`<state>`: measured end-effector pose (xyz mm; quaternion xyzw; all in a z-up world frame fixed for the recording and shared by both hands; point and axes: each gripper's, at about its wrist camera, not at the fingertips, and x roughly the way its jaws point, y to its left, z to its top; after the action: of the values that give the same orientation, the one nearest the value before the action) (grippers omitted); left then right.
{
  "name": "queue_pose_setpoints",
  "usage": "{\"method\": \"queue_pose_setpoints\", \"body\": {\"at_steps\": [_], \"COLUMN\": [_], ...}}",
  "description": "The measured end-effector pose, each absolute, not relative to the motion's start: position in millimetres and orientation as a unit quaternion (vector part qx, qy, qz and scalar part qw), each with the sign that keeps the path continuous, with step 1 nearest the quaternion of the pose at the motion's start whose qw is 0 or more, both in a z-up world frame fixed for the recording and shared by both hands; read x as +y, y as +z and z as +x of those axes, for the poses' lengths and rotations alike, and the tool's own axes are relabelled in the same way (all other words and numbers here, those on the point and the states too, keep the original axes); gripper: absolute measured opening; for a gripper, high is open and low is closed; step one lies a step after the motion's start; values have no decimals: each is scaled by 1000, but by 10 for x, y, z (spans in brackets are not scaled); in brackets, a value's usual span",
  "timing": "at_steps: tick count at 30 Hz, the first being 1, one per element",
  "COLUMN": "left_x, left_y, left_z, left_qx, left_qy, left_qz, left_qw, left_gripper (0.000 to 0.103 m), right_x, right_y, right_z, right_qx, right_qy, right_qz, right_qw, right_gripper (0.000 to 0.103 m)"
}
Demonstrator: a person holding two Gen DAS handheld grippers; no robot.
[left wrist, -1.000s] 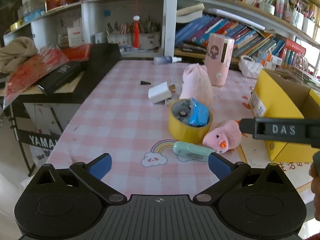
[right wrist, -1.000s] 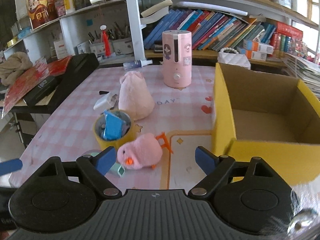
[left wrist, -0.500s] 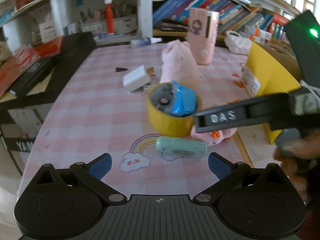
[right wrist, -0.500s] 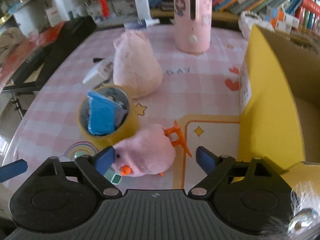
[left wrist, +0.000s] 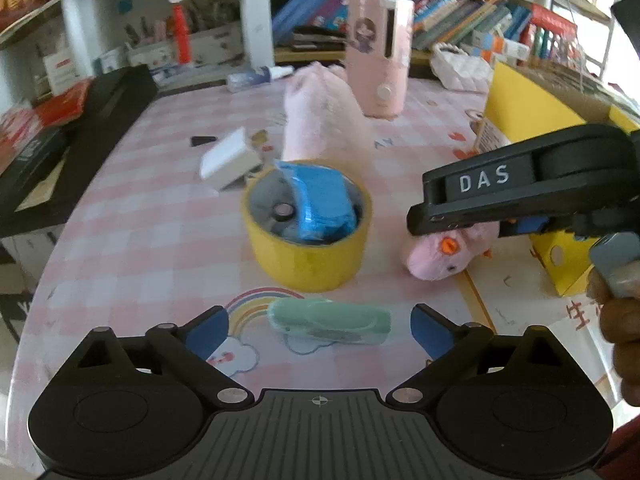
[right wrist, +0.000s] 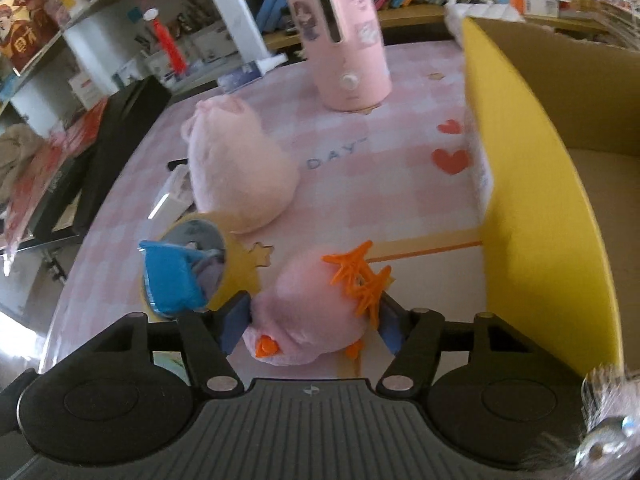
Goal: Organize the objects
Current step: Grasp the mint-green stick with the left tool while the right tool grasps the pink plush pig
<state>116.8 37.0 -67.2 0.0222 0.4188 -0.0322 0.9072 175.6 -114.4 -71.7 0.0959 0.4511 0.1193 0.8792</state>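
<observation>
Right wrist view: right tool (right wrist: 312,320) low over the pink checked table (right wrist: 360,184), jaws closing around a small pink plush chick (right wrist: 308,308) with orange feet; blue pads hard against both flanks, apparently just touching the fur, no lift yet. Immediately right, a yellow cardboard box (right wrist: 532,200) — tall near wall, brown interior, nothing visible inside the part shown. Judged as early in the tidying: box seemingly empty, every loose item still out on the table.

Left of the chick, a yellow tape roll (right wrist: 240,276) used as a makeshift cup, holding a blue packet (right wrist: 172,280) and some small grey bits hard to identify. Farther back, a larger pale pink plush (right wrist: 240,168), then a tall pink cylinder (right wrist: 344,36) standing upright near the far edge.

Left wrist view: left tool (left wrist: 320,328) wide apart but starting to close, with a mint-green oblong item (left wrist: 328,320) lying flat between the pads, untouched — over a rainbow print. Beyond it the same tape roll (left wrist: 308,252) with the blue packet (left wrist: 320,200) and a round metal piece inside. To the right, the right tool (left wrist: 516,220) seen side-on over the chick (left wrist: 444,256), with a hand (left wrist: 620,320) at the frame edge. Far left of the roll, a white box (left wrist: 232,156) lying tilted.

Left to do, by this reading: chick into the box, then the green item, the roll, the plush and the rest.
</observation>
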Motion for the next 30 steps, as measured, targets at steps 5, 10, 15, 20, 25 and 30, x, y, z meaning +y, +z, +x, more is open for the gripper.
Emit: {"method": "queue_pose_setpoints", "body": {"at_steps": [5,10,15,20,25,30], "left_x": [346,377,378,537,773,914], "left_y": [-762,-794,-765,-585,-352,-83], "left_z": [1260,1297,1255,1105,891,699], "left_qx": [432,432,430,407,382,355], "left_qy": [-39,-42,-47,-25,8,22], "left_qz": [28,28,33,8,-23,-40], "left_qw": [901,901,901,913,924,934], "left_gripper": [91,77,69,69,69,69], "right_x": [-1282,-1297,-1215,-1114,-1004,-960], "right_y": [-709,-667,-588,-477,-359,-207], "right_z": [1754,1709,1621,1559,1432,1226], "right_qx": [445,443,429,410,390,365], "right_qy": [101,117,146,158,173,190], "right_qz": [97,97,83,69,51,22], "right_qw": [885,884,888,896,903,911], "right_gripper": [63,63,63,63,63,63]}}
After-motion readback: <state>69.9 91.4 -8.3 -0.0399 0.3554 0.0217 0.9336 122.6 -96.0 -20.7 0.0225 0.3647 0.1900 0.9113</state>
